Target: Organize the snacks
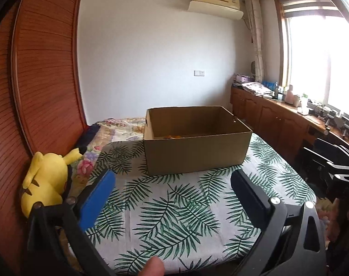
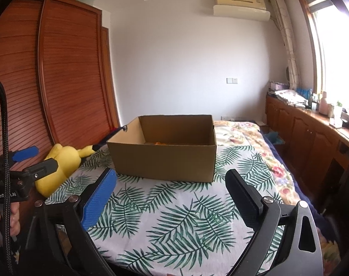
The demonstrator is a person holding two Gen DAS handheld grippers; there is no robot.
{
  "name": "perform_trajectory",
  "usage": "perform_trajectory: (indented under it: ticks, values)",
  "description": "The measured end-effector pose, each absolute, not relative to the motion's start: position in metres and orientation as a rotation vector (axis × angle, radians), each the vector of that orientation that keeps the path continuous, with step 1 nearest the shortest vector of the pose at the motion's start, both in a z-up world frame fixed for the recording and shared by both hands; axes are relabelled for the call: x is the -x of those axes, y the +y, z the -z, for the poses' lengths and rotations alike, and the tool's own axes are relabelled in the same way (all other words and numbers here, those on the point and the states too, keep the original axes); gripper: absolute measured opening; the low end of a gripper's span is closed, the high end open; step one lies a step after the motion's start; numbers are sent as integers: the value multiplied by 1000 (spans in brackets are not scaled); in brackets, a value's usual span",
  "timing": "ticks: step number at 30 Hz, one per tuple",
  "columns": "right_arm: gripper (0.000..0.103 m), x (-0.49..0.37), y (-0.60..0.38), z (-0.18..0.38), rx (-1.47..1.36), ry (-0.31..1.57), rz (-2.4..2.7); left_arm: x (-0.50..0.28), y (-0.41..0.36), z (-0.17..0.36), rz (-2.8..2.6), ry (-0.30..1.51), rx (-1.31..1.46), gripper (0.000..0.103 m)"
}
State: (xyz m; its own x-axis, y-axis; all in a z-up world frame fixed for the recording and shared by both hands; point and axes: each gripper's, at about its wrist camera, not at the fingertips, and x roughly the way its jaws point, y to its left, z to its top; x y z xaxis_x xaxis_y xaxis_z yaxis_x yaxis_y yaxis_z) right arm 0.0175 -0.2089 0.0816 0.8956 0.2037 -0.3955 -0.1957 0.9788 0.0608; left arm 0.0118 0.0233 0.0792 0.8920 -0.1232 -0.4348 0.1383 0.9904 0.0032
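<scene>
Both claws open, cardboard box [image 1: 195, 151] ahead

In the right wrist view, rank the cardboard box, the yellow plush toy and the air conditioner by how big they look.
1. cardboard box
2. yellow plush toy and air conditioner: look alike in size, and the air conditioner is farther off, so unranked.

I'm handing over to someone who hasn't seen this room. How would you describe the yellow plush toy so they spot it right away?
Start at the big reddish slatted wardrobe on the left wall. At its foot, by the edge of the palm-leaf cloth, lies the yellow plush toy, left of the open cardboard box. It is the only bright yellow, soft thing there, with black-tipped ears.
</scene>
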Motion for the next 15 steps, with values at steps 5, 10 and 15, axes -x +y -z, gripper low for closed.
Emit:
perform_trajectory:
  ticks: [5,10,15]
  values:
    - [97,-10,-209,-77,-24,421,-185,-5,21,-74,135,438,-18,102]
    - [97,-3,-209,-73,-21,417,-157,-2,21,-66,130,450,4,102]
    - [97,2,-211,-69,-29,418,-139,-3,20,-57,107,463,-1,102]
